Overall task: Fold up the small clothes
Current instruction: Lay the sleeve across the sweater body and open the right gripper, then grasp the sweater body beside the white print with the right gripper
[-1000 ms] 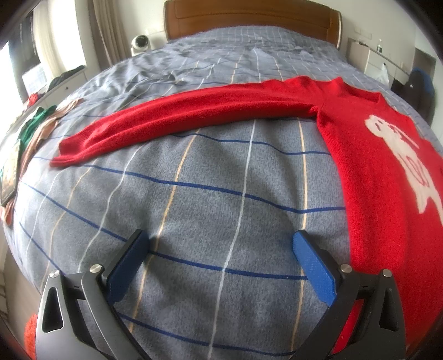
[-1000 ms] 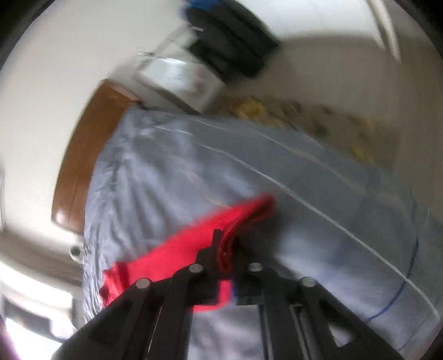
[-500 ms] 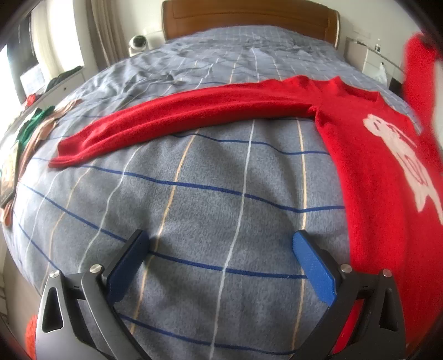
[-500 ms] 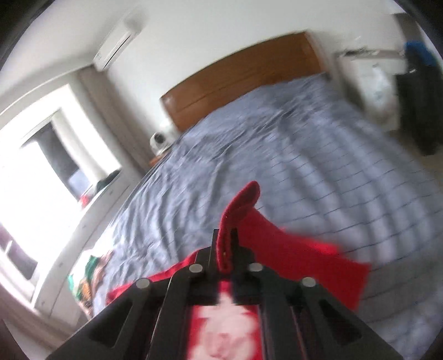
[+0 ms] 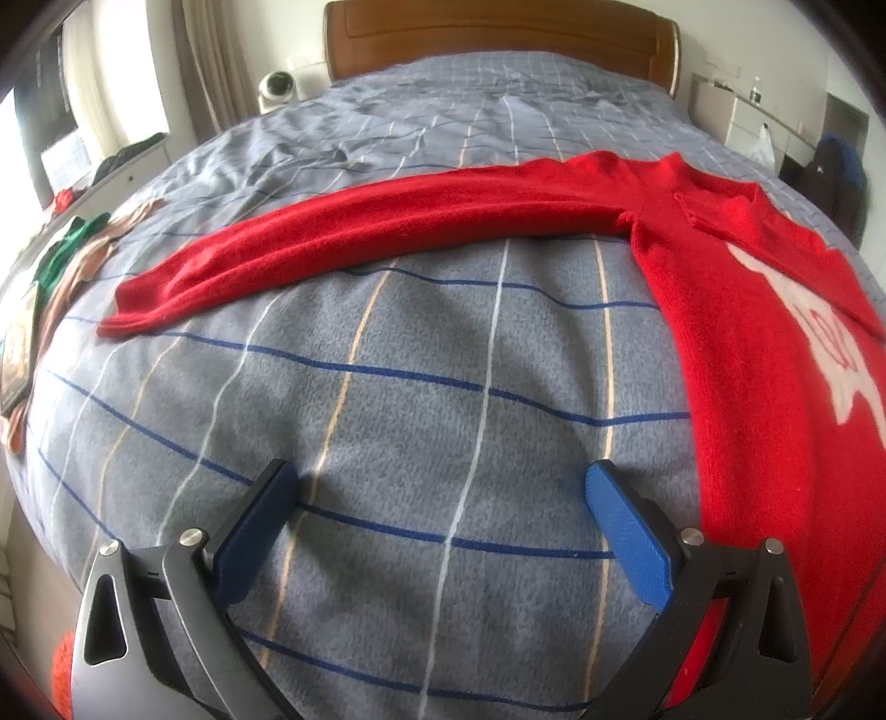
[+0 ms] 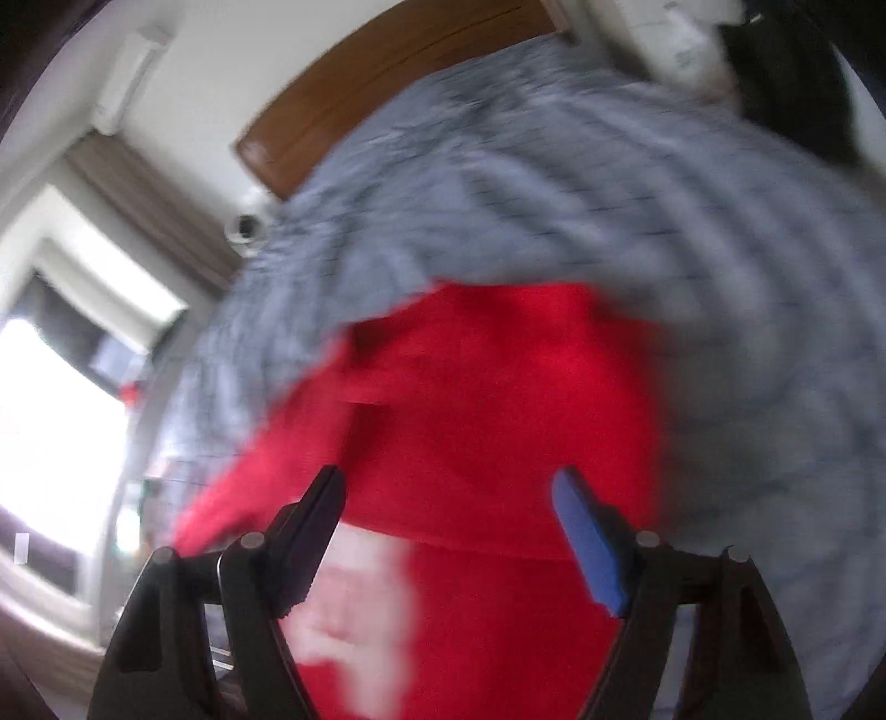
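Note:
A red sweater (image 5: 736,310) with a white picture on its chest lies flat on the grey checked bedspread (image 5: 421,387). One long sleeve (image 5: 354,232) stretches out to the left. My left gripper (image 5: 437,493) hovers open over bare bedspread, just left of the sweater's body. In the blurred right wrist view the other sleeve (image 6: 487,410) lies folded across the sweater's chest. My right gripper (image 6: 448,487) is above it with its jaws opening and nothing between the blue pads.
A wooden headboard (image 5: 498,33) stands at the far end of the bed. Green and tan clothes (image 5: 66,249) lie at the bed's left edge. A white cabinet (image 5: 736,116) and dark hanging items (image 5: 841,166) stand at the right.
My right gripper carried the sleeve's cuff across over the sweater's body, rolled, then let go and opened. The left gripper has stayed where it was.

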The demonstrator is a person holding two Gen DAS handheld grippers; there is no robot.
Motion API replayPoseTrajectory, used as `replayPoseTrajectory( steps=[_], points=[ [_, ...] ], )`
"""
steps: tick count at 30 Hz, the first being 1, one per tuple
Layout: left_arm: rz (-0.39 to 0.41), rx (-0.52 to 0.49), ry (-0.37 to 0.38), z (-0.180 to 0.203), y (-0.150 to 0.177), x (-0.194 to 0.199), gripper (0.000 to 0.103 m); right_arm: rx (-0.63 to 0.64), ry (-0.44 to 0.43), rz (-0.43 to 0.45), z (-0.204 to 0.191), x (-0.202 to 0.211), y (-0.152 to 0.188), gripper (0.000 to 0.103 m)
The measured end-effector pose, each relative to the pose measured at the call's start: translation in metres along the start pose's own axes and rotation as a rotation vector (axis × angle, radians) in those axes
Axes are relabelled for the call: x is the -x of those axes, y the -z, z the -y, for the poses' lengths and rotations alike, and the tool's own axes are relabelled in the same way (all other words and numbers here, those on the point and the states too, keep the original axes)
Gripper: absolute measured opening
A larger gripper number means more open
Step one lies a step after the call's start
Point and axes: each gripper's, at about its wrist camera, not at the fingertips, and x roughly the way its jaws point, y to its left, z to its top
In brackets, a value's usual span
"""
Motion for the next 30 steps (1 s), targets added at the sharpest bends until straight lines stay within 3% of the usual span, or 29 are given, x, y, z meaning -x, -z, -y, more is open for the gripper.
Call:
replayPoseTrajectory(
  steps=[6, 10, 13, 22, 25, 27, 30],
  points=[
    [0.006, 0.004, -0.011, 0.002, 0.001, 0.000, 0.103, -0.095, 0.153, 0.053, 0.096, 0.043, 0.046, 0.077],
    [0.006, 0.004, -0.011, 0.003, 0.001, 0.000, 0.103, -0.094, 0.216, 0.095, 0.125, 0.063, 0.074, 0.077],
    [0.008, 0.006, -0.013, 0.003, 0.001, 0.000, 0.103, -0.078, 0.200, 0.117, 0.136, 0.067, 0.090, 0.077],
    [0.008, 0.007, -0.013, 0.003, 0.001, 0.001, 0.103, -0.075, 0.203, 0.155, 0.132, 0.068, 0.101, 0.079],
    [0.008, 0.007, -0.014, 0.003, 0.001, 0.000, 0.103, -0.061, 0.272, 0.167, 0.120, 0.073, 0.102, 0.079],
    [0.006, 0.011, -0.015, 0.004, 0.001, 0.001, 0.103, -0.004, 0.282, 0.141, 0.094, 0.072, 0.095, 0.079],
    [0.005, 0.012, -0.015, 0.004, 0.000, 0.001, 0.103, 0.202, 0.210, 0.116, 0.017, 0.066, 0.074, 0.079]
  ],
)
